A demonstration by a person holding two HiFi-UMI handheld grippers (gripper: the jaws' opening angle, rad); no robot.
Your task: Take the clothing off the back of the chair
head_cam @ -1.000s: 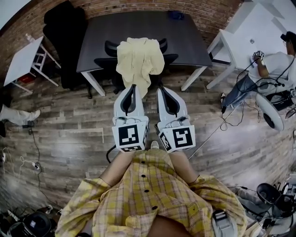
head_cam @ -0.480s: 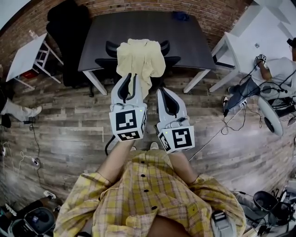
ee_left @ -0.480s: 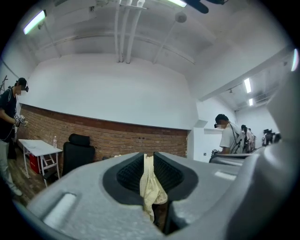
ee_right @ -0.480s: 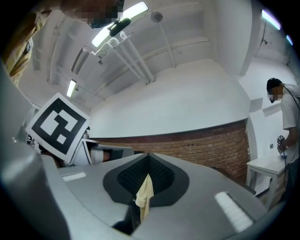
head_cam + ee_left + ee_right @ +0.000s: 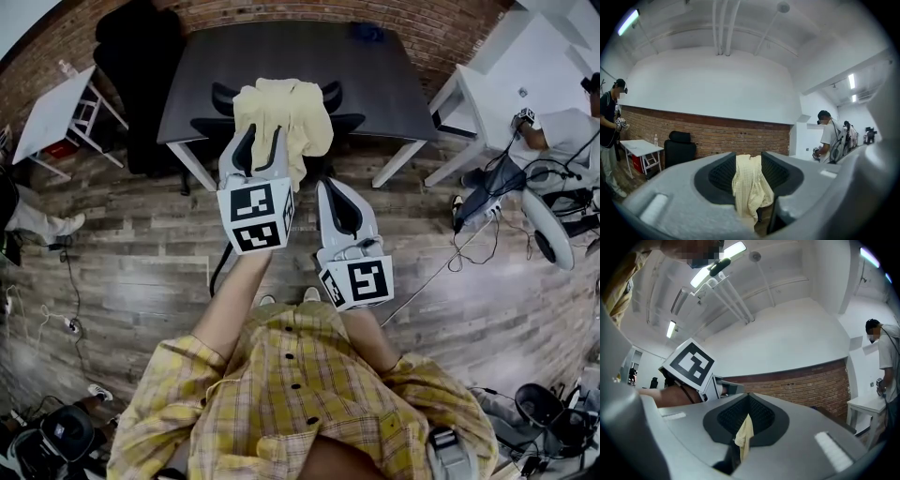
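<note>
While a small white table [image 5: 52,117] and a black office chair [image 5: 131,56] stand at the far left by the brick wall, the work goes on at the middle of the room. A dark table [image 5: 281,56] stands there, with a black chair [image 5: 347,120] pushed in on its near side. The yellow garment [image 5: 286,117] hangs over the back of that chair, its long tail dropping toward the floor.

The left gripper [image 5: 262,141] is raised level at the garment's left part. Its jaws have just been opening and stand about half apart. In the left gripper view the garment [image 5: 749,185] shows between them, but the pads do not press on it.

Just to the right and nearer, the right gripper [image 5: 330,185] sits lower, by the tail of the garment. Its jaws are closed together, and a narrow fold of the yellow cloth [image 5: 745,432] is pinched between them.

Farther right stands a white desk [image 5: 487,84], and a person [image 5: 562,131] sits at the far right edge.
</note>
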